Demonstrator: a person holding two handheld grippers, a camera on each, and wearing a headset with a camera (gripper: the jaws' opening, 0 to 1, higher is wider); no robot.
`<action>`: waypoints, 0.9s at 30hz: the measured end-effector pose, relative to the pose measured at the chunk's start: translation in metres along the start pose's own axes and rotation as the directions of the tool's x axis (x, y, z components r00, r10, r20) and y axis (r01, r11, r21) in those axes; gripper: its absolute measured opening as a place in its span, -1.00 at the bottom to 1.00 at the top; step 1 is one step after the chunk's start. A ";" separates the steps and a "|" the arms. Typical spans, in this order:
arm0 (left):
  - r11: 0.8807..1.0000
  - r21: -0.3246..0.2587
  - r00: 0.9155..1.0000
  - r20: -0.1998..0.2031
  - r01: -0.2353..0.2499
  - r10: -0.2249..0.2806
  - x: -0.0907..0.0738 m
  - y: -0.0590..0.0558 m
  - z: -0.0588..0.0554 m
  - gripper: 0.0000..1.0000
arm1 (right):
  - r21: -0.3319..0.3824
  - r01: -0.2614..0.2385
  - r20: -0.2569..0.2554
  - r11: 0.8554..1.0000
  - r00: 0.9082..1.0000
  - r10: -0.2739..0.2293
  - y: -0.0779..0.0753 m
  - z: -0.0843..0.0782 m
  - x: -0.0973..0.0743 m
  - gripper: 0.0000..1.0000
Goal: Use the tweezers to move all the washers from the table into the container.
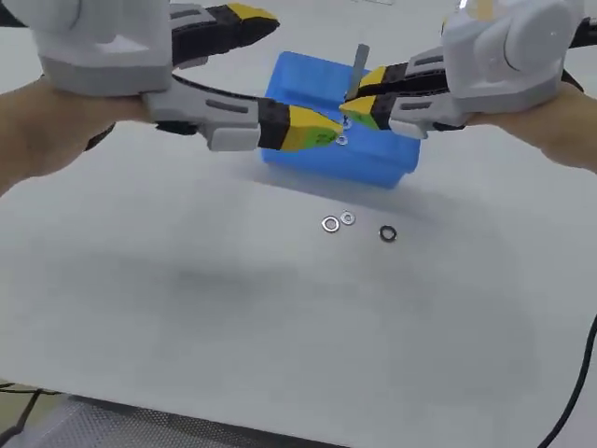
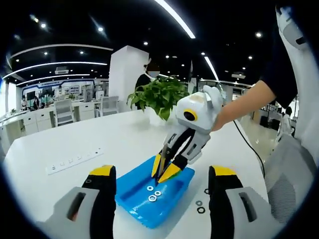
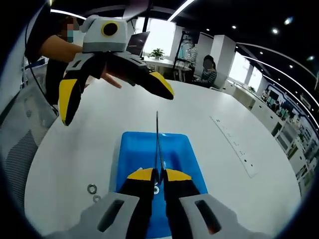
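A blue container (image 1: 373, 161) sits on the white table (image 1: 233, 308), with washers (image 1: 341, 140) lying in it. Three more washers (image 1: 348, 220) lie on the table just in front of it. My right gripper (image 1: 359, 101) hovers over the container, shut on thin grey tweezers (image 1: 361, 62); in the right gripper view the tweezers (image 3: 157, 142) stick out straight ahead over the container (image 3: 182, 154). My left gripper (image 1: 294, 77) hangs open above the container's left end, holding nothing. In the left gripper view, its jaws frame the container (image 2: 139, 204), the washers inside (image 2: 152, 198) and the right gripper (image 2: 164, 172).
In the left gripper view a white power strip (image 2: 75, 160) lies on the table and a potted plant (image 2: 159, 97) stands at its far edge, with people behind. A black cable (image 1: 580, 383) hangs at the table's right edge. Bare tabletop stretches toward me.
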State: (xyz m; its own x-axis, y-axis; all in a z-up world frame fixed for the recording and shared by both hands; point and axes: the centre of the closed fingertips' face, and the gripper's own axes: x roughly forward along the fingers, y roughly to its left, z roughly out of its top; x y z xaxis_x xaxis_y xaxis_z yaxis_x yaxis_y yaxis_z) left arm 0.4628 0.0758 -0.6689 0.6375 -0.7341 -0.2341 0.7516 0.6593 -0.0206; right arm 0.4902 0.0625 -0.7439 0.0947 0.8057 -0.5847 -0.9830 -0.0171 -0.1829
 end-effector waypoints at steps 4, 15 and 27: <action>0.999 0.038 1.000 0.008 0.029 -0.029 0.013 0.003 0.005 0.39 | -0.002 -0.008 -0.001 1.000 1.000 0.008 0.002 0.000 0.000 -0.85; 0.984 0.062 0.985 -0.029 0.169 -0.168 0.031 -0.017 0.006 -0.54 | -0.018 -0.048 -0.016 0.999 0.999 0.047 0.012 0.000 0.000 -0.84; 0.961 0.102 0.966 -0.050 0.256 -0.252 0.027 -0.024 0.005 -0.86 | -0.029 -0.091 -0.029 0.995 0.996 0.090 0.024 0.000 -0.002 -0.84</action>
State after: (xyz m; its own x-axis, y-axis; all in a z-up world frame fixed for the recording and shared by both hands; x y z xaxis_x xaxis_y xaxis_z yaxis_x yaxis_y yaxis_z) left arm 0.4631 0.0389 -0.6697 0.4179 -0.8675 -0.2699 0.9031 0.4289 0.0199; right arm 0.4660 0.0610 -0.7472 0.0103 0.7834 -0.6214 -0.9825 -0.1077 -0.1521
